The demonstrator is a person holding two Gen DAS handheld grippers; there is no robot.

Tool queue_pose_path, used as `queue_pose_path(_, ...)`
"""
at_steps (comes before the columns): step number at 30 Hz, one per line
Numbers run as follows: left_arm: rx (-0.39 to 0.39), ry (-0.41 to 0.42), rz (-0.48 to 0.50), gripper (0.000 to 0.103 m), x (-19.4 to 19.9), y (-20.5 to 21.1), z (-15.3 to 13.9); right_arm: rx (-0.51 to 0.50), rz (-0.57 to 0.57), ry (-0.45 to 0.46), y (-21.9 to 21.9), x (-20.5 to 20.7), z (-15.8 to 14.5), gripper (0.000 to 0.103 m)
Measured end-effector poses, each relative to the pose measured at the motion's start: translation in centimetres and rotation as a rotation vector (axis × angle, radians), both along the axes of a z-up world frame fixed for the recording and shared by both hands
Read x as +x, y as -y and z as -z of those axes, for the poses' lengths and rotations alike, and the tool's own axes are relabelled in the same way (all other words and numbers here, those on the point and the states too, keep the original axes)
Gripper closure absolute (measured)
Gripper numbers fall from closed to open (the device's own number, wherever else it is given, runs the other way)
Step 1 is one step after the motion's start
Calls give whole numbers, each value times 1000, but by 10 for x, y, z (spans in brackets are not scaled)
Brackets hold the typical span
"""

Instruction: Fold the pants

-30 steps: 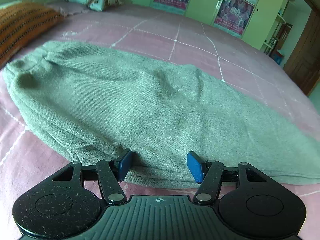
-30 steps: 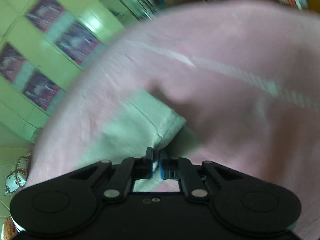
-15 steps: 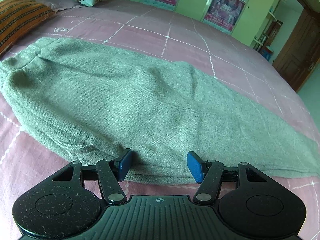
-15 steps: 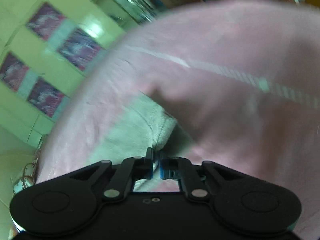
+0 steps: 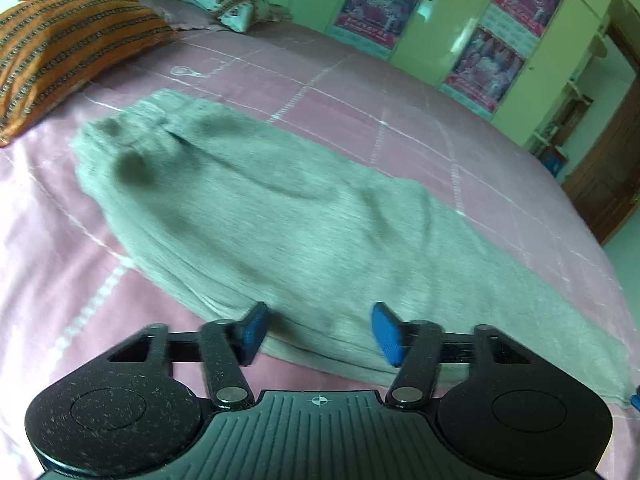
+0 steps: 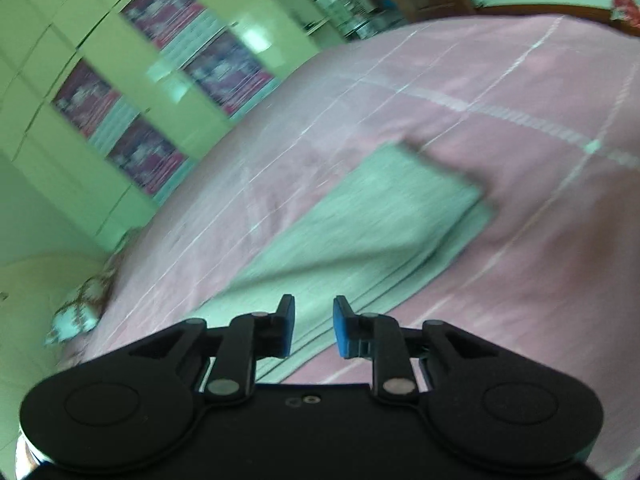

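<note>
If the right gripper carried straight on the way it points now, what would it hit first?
Most likely the grey pants lying flat on the pink bedspread; the right gripper is open and empty. Blur leaves depth unclear.

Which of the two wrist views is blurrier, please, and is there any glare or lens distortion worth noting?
The right wrist view is blurrier: the pants and pink bedspread smear with motion, and glare flares on the glossy green wardrobe doors. The left wrist view is sharper on the striped pillow, softer on the pants. Both bend the bed into a fisheye dome.
</note>
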State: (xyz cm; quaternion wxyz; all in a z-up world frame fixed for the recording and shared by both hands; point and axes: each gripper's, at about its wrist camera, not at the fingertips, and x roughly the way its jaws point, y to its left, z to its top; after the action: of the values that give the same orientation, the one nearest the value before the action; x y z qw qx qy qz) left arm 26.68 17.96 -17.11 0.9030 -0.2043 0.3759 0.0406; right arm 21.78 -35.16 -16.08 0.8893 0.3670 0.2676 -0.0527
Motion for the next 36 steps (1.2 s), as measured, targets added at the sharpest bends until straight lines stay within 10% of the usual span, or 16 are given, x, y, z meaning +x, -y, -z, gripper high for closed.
queue_pose_path(22,-188,-41,-166,62,15,-55,29,3,-68,-39,-48,16,-4,87)
queue_pose_path(30,-181,-45,-159,96,24,-60,36,13,-52,-55,-46,14,0,86)
queue_pose_path(36,-90,42,-200,96,8,-57,25,32,-36,-55,-43,14,1,84)
